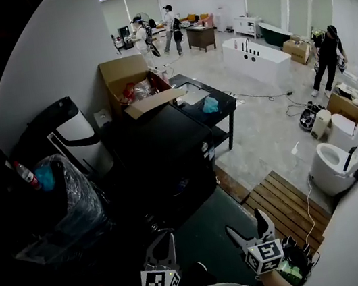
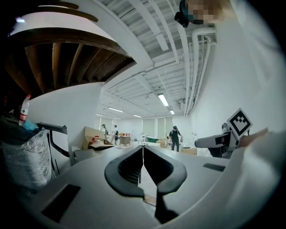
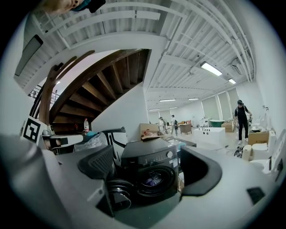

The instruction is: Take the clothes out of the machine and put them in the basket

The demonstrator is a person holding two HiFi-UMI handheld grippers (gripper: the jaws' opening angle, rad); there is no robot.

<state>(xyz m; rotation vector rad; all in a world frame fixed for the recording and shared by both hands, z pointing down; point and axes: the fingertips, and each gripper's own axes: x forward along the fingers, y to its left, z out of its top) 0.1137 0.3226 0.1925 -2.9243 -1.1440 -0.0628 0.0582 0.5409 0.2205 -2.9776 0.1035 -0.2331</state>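
Observation:
A black front-loading washing machine [image 1: 160, 152] stands ahead of me against the white wall. In the right gripper view its round door [image 3: 117, 195] hangs open to the left, and purplish clothes [image 3: 154, 180] show inside the drum. My right gripper [image 3: 149, 156] is open and empty, well short of the washing machine [image 3: 149, 154], which it frames between its fingers. My left gripper [image 2: 143, 150] is shut with nothing in it and points past the machine into the room. Both grippers sit low in the head view, left [image 1: 163, 239] and right [image 1: 247, 225]. I cannot make out a basket.
A plastic-wrapped bin [image 1: 65, 200] with a bottle on it stands left of the machine. Behind it are an open cardboard box [image 1: 133, 78] and a black table [image 1: 206, 103]. Wooden decking [image 1: 285, 202] and a white toilet [image 1: 340, 162] lie to the right. People stand far back.

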